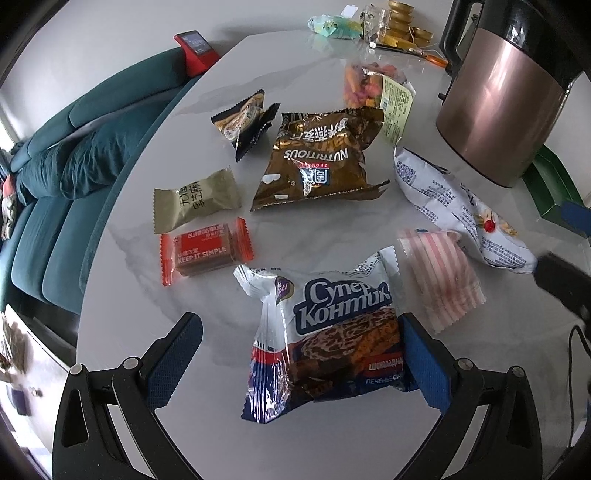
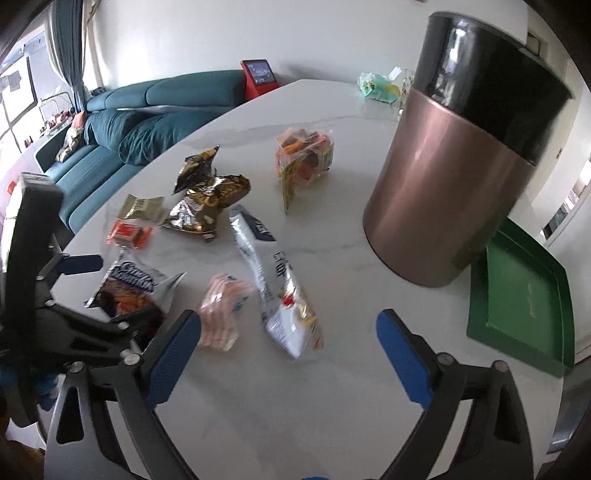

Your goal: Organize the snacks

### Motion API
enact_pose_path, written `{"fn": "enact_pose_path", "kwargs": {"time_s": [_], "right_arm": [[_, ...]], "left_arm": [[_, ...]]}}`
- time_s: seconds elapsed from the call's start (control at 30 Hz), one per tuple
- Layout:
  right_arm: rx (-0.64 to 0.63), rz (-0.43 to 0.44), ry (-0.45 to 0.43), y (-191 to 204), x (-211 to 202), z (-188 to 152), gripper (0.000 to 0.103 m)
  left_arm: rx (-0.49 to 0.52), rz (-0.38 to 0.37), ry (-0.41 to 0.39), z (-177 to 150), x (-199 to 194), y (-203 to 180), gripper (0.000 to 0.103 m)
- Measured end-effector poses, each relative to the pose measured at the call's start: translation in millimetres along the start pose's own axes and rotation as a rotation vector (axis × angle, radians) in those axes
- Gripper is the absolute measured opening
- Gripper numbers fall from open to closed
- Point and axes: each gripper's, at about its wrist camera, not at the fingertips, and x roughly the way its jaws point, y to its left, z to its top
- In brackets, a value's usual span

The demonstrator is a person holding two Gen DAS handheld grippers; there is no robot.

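Observation:
Snack packets lie scattered on a white marble table (image 1: 147, 295). My left gripper (image 1: 301, 339) is open, its fingers on either side of a white and blue chocolate biscuit packet (image 1: 328, 332); its right pad touches the packet. A pink striped packet (image 1: 441, 273), a white cereal packet (image 1: 461, 206), a brown packet (image 1: 317, 158), a red bar (image 1: 205, 251) and an olive packet (image 1: 195, 199) lie beyond. My right gripper (image 2: 288, 354) is open and empty, just short of the white cereal packet (image 2: 280, 291) and the pink packet (image 2: 221, 314).
A tall copper and black canister (image 2: 454, 173) stands at the right. A green tray (image 2: 524, 299) lies behind it by the table edge. A teal sofa (image 2: 129, 129) runs along the left. A red device (image 1: 192, 51), gold tins (image 1: 402, 26) and an orange snack bag (image 2: 303, 155) sit further back.

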Motion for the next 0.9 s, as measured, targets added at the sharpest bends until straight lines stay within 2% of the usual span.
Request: {"fn": "enact_pose_path", "kwargs": {"time_s": [0.23,0.33,0.4,0.43,0.57,0.63,0.67,0.7,0.8,0.87,0.9], "right_arm": [[-0.07,0.035,0.065,-8.8,40.2,10.3,0.103],[-0.101,0.046,0.082,-8.8,51.6,11.2,0.102],[-0.12,0.061,0.097,-8.3,58.4,12.3,0.09],[-0.128,0.067,0.104,-7.9,61.8,13.0,0.089],[-0.16,0.086,0.119,-5.0,71.4,13.3,0.089],[-0.168,0.09,0.123,-3.5,74.0,11.9,0.089],[-0.171,0.093,0.125,-3.5,75.4,11.6,0.089],[-0.174,0.097,0.129,-4.1,77.0,10.9,0.089],[-0.18,0.118,0.122,-3.3,78.7,12.3,0.071],[-0.195,0.127,0.114,-1.3,78.3,12.8,0.043],[-0.201,0.123,0.113,-0.7,78.1,13.3,0.041]], "left_arm": [[-0.039,-0.028,0.048,1.1,10.3,-1.0,0.102],[-0.038,-0.013,0.043,-0.2,10.3,-2.7,0.102],[-0.044,-0.006,0.041,-0.7,9.5,-4.0,0.102],[-0.043,-0.002,0.04,-1.1,9.2,-5.1,0.101],[-0.025,0.013,0.027,-1.5,5.2,-8.2,0.089],[-0.024,0.012,0.011,-1.7,0.3,-10.3,0.074],[-0.024,0.01,0.006,-0.9,-1.9,-11.0,0.061],[-0.021,0.017,0.004,-0.1,-3.7,-12.1,0.054],[-0.019,0.017,0.002,0.3,-3.6,-12.1,0.052],[-0.023,0.016,-0.002,-1.1,-3.7,-11.8,0.049],[-0.027,0.016,-0.004,-1.8,-4.2,-11.9,0.048]]}}
